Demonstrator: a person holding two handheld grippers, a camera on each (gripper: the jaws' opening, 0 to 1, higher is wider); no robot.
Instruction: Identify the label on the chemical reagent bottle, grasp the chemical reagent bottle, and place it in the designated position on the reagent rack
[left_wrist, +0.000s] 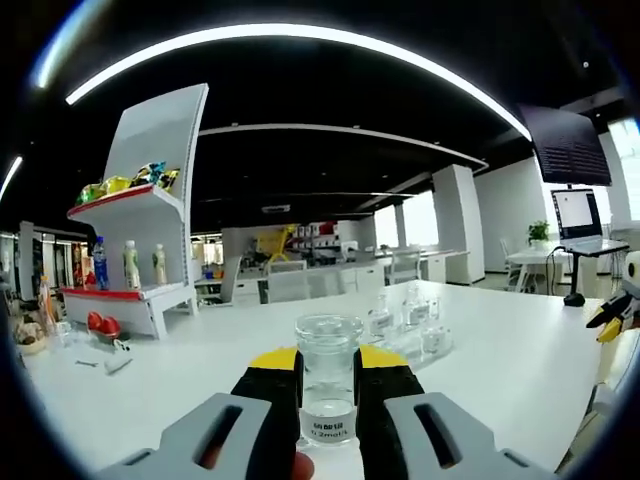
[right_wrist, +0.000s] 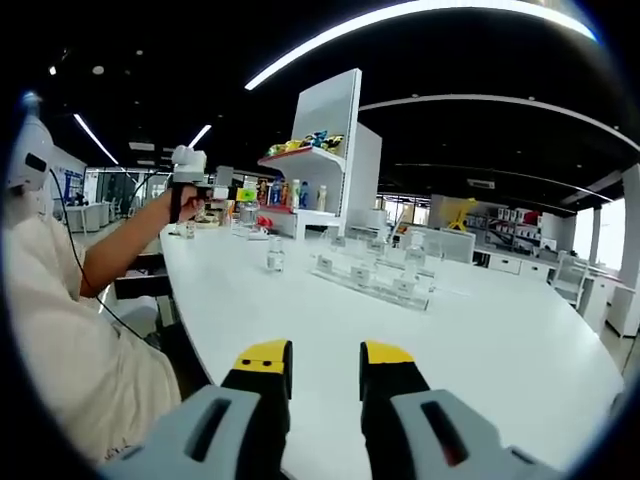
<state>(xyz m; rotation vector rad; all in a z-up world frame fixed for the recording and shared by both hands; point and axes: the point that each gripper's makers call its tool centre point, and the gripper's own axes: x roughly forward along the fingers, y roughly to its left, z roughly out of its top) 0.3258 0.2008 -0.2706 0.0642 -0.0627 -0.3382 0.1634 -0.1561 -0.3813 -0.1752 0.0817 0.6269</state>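
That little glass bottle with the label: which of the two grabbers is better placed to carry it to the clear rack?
Left. The left gripper has the bottle between its jaws, with the rack just beyond. The right gripper holds nothing.

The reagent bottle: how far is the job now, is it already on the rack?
Done: the left gripper has closed on the reagent bottle, its label facing the camera, too small to read. In hand: the bottle, held upright above the white table. Left: setting it into the clear rack beyond. The right gripper is open, holding nothing.
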